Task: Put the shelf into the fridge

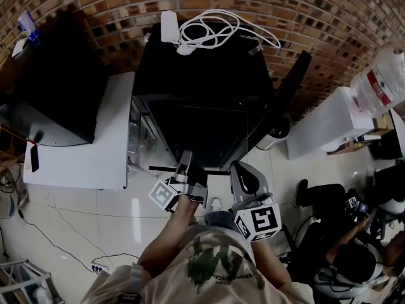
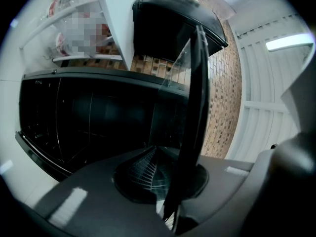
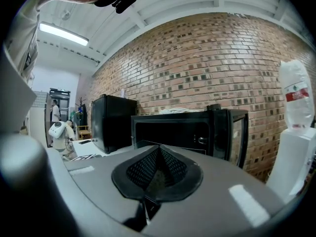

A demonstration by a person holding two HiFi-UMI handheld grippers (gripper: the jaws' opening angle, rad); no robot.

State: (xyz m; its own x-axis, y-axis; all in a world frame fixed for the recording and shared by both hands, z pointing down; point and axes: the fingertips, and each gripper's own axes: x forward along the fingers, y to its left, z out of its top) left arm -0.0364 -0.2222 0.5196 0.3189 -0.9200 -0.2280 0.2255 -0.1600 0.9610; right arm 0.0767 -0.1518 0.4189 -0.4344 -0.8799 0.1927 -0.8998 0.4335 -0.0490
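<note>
Fridge (image 1: 202, 87) stands black against the brick wall, its door (image 1: 288, 94) swung open at the right and a white cable (image 1: 212, 27) coiled on its top. The left gripper (image 1: 187, 162) pinches the shelf (image 2: 195, 98), a clear pane with a dark rim, by its near edge and holds it at the fridge's open front. The right gripper (image 3: 158, 154) hangs just beside it, its jaws pressed together on nothing.

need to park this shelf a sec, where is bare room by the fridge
The white table is bare in front of the black box, left of the fridge. The fridge top is crowded with a white cable.
</note>
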